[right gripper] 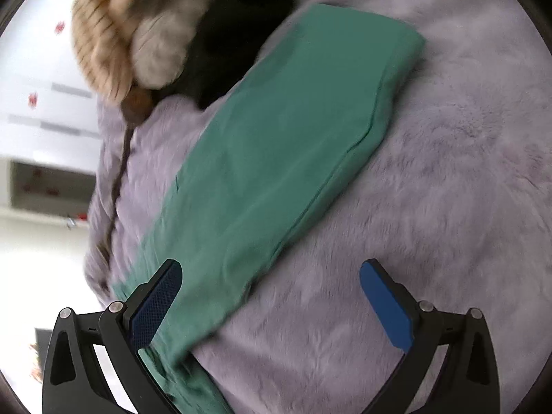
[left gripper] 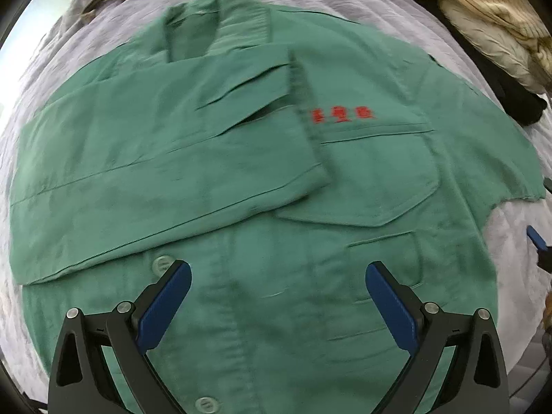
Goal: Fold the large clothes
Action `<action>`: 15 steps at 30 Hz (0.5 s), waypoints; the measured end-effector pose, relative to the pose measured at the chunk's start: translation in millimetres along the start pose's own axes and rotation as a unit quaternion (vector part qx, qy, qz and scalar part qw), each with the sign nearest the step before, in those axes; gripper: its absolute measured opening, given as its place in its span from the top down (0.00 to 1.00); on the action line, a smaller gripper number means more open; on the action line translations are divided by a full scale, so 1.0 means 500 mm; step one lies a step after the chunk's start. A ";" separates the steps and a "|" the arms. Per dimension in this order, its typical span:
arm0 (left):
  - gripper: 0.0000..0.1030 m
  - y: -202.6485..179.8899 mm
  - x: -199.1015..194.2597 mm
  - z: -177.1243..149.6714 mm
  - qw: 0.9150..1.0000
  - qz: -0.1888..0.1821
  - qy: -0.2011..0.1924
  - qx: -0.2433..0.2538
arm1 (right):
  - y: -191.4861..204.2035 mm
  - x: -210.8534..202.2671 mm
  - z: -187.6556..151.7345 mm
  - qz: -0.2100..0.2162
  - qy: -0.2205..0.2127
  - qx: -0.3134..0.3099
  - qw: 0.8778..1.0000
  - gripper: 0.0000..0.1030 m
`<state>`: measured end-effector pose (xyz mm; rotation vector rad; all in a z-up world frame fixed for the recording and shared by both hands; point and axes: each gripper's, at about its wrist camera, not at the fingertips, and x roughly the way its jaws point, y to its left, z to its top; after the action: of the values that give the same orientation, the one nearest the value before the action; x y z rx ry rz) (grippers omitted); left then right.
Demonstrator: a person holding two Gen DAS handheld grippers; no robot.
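Note:
A green button-up shirt (left gripper: 262, 158) with red embroidered characters (left gripper: 341, 114) above a chest pocket lies face up on a lilac plush cover (left gripper: 345, 3). One sleeve (left gripper: 165, 172) is folded across its chest. My left gripper (left gripper: 277, 276) hangs open above the button placket, nothing between its blue pads. In the right wrist view the other sleeve (right gripper: 276, 151) stretches out flat over the cover (right gripper: 431, 189). My right gripper (right gripper: 270, 274) is open above the sleeve's near edge, holding nothing. Its blue finger (left gripper: 536, 238) shows at the left wrist view's right edge.
A heap of other clothes sits at the far side: a beige striped knit (left gripper: 490, 3), a pale fluffy piece (right gripper: 158, 48) and something black (right gripper: 234, 27). White cupboards (right gripper: 41, 110) stand beyond the cover's edge.

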<state>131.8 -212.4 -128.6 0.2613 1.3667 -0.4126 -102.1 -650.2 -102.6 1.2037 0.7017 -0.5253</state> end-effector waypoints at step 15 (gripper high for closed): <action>0.02 -0.152 0.056 0.077 0.999 -0.031 -0.006 -0.007 | -0.046 0.069 0.129 0.078 -0.019 0.172 0.982 0.84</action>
<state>137.2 -300.3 -144.4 0.2045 1.3682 -0.4563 -81.1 -718.6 -130.4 1.5538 0.4904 -0.5509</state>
